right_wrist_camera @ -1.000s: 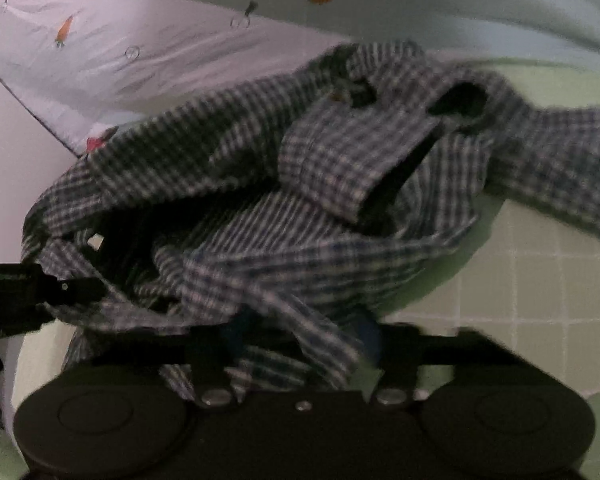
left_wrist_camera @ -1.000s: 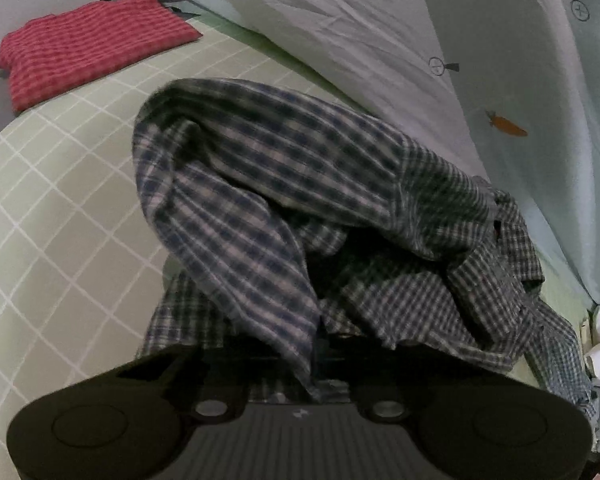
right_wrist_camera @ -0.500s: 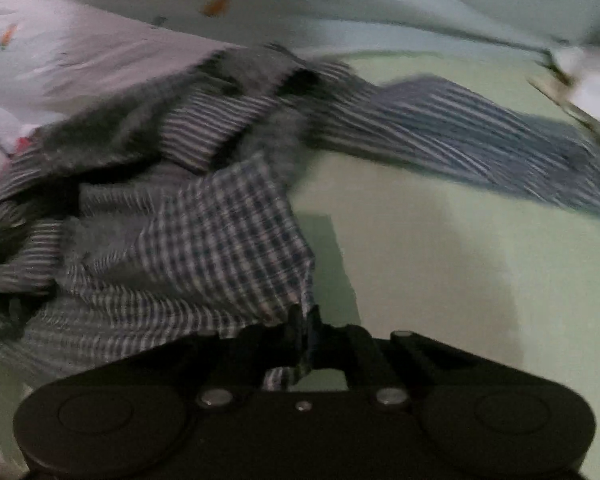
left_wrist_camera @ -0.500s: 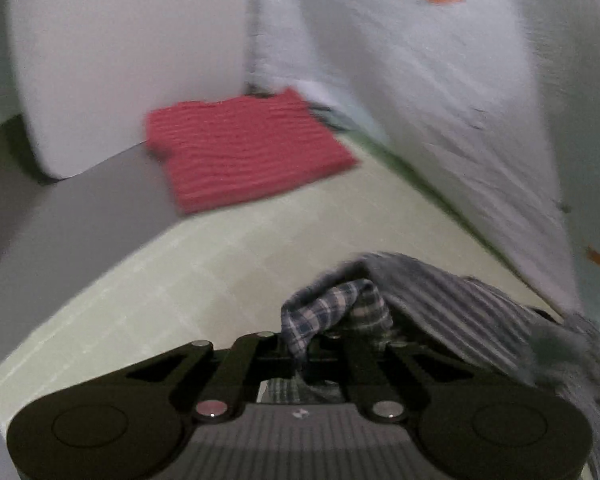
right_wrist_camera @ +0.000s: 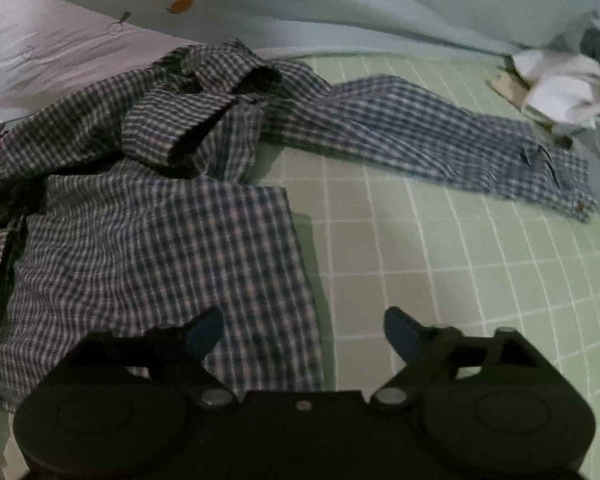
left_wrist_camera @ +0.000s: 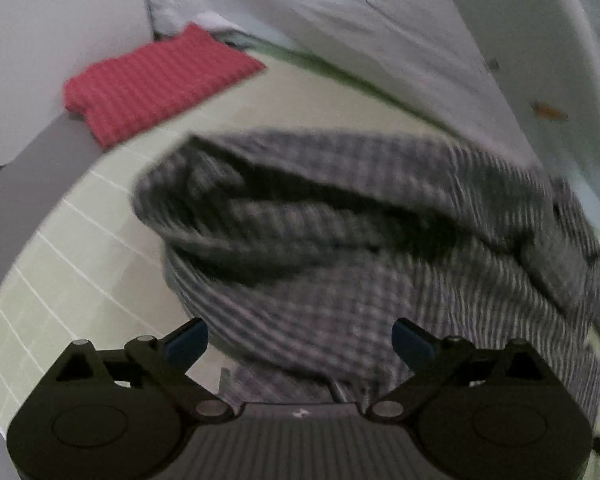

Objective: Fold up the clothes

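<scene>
Release of both tongs: my left gripper (left_wrist_camera: 299,340) and right gripper (right_wrist_camera: 304,330), clenched on cloth half a second before, stood agape and empty. Plaid shirt (right_wrist_camera: 148,240) lay rumpled on the green sheet (right_wrist_camera: 440,280), one sleeve outstretched; folding remained unfinished.

Green grid-patterned bed sheet (right_wrist_camera: 440,248) under rumpled checked shirt (right_wrist_camera: 148,240), red folded garment (left_wrist_camera: 160,84), possibly white cloth (right_wrist_camera: 560,92).

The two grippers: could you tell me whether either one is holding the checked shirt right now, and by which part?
Nothing is held. The left gripper and the right gripper both stand open above the checked shirt, which lies loose on the green sheet.
</scene>
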Available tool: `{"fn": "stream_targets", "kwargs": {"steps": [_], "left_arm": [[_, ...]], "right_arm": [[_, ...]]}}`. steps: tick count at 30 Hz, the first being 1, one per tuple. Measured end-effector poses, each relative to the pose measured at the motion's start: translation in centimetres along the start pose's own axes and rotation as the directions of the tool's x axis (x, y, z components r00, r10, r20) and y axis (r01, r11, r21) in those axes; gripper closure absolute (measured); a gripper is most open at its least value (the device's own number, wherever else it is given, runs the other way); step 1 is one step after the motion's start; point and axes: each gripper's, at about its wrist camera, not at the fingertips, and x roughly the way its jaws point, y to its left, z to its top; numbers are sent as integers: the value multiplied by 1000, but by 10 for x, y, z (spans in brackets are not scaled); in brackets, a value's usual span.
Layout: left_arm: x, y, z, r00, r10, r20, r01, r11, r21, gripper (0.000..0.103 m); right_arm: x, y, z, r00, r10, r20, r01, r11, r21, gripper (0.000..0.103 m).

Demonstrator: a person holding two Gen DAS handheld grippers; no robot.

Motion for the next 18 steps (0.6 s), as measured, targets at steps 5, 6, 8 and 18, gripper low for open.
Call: {"fn": "stream_targets", "kwargs": {"steps": [5, 6, 8, 18], "left_arm": [[16, -15, -17, 996, 63, -55, -58, 995, 86, 5], [20, -14, -19, 995, 75, -71, -69, 994, 82, 5], [27, -11, -23, 992, 68, -108, -61, 996, 66, 5], [52, 1, -39, 973, 102, -209, -90, 994, 66, 0]], "right_arm": [[9, 9, 2, 1000, 17, -8, -17, 1000, -8, 4], [12, 10, 2, 1000, 26, -15, -26, 1000, 2, 4], [18, 12, 2, 999, 44, -27, -43, 999, 24, 4], [29, 22, -4, 995, 81, -63, -81, 997, 8, 4]]}}
